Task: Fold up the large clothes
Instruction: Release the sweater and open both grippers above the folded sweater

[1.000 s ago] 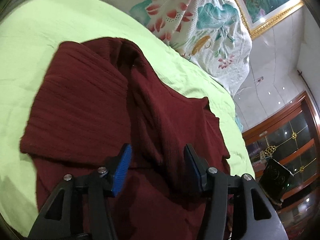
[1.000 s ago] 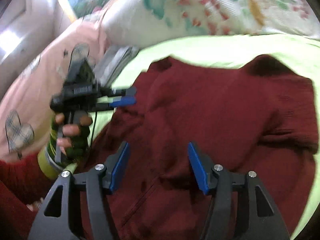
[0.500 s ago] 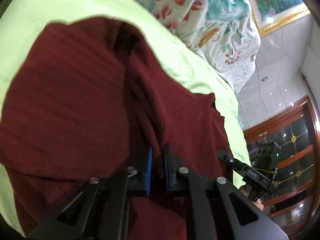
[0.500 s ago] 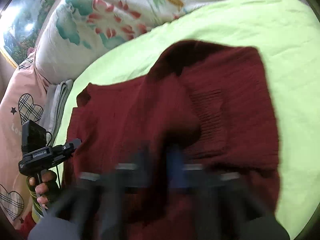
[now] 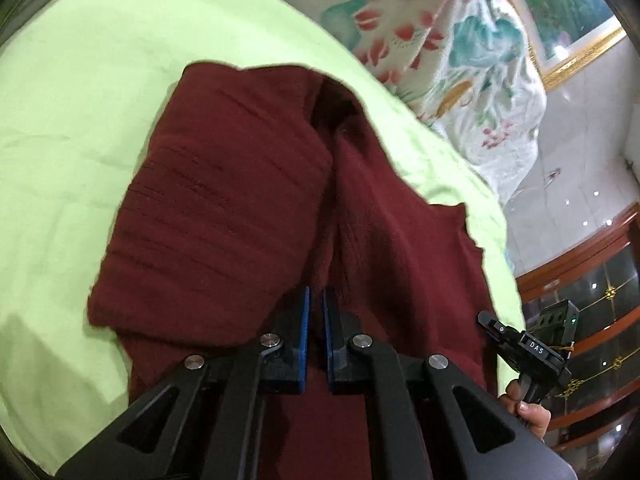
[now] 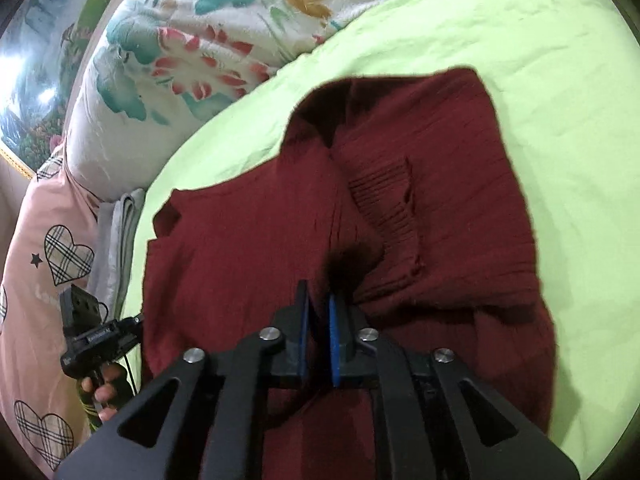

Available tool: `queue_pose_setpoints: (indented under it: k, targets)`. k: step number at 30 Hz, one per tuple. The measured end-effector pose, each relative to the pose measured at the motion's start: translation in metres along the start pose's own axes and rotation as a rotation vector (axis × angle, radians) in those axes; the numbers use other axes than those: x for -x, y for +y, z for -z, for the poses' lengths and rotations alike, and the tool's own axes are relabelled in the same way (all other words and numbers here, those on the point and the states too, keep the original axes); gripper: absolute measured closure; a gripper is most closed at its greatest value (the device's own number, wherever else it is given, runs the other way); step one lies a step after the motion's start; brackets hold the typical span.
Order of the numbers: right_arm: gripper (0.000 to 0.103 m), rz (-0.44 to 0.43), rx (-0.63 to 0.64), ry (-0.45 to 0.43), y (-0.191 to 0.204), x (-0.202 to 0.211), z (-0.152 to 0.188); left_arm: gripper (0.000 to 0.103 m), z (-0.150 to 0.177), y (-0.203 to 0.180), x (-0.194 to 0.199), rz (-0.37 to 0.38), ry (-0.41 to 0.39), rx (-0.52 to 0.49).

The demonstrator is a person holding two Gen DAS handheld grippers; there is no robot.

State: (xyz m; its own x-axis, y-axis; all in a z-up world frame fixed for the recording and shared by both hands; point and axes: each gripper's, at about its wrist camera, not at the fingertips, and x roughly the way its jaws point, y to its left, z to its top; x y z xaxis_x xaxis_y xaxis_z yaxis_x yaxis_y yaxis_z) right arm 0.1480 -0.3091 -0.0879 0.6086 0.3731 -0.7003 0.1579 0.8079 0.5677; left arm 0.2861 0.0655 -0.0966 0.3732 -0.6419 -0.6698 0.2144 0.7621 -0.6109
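A dark red knitted sweater (image 5: 224, 208) lies partly folded on a lime-green bed sheet (image 5: 80, 120). My left gripper (image 5: 316, 292) is shut on a ridge of the sweater near its lower middle, with red cloth pinched between the blue pads. In the right wrist view the sweater (image 6: 440, 200) shows a ribbed cuff laid across it. My right gripper (image 6: 318, 292) pinches a fold of the cloth just below that cuff, and its jaws are opening slightly with the fabric still between them. Each gripper also shows at the edge of the other's view, held in a hand.
A floral quilt (image 5: 440, 40) is heaped along the far side of the bed. A pink heart-print pillow (image 6: 40, 240) and a folded grey cloth (image 6: 120, 220) sit at the sweater's left. A wooden glass-fronted cabinet (image 5: 592, 280) stands beyond the bed. Green sheet (image 6: 500, 20) lies bare around the sweater.
Both grippers went from wide open to closed on the sweater's cloth. The right one rolled and swung over the sweater's middle; the left one dropped closer to the fabric.
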Motion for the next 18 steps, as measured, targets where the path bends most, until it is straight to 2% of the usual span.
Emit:
queue_pose_setpoints:
  k: [3, 5, 7, 10, 18]
  targets:
    - [0.088, 0.02, 0.058, -0.065, 0.013, 0.024, 0.001, 0.099, 0.006, -0.019, 0.013, -0.063, -0.024, -0.091]
    - [0.081, 0.019, 0.073, -0.078, 0.015, 0.039, 0.006, 0.099, 0.013, -0.024, 0.021, -0.102, -0.027, -0.125]
    - [0.07, -0.002, 0.072, -0.075, 0.012, 0.049, 0.016, 0.101, 0.022, -0.027, 0.031, -0.108, -0.024, -0.135]
    - [0.069, -0.006, 0.08, -0.063, 0.007, 0.064, 0.037, 0.1, 0.045, -0.03, 0.054, -0.097, -0.042, -0.135]
    - [0.069, 0.028, 0.058, -0.018, -0.019, 0.094, 0.087, 0.077, 0.12, -0.012, 0.117, -0.108, -0.078, -0.058]
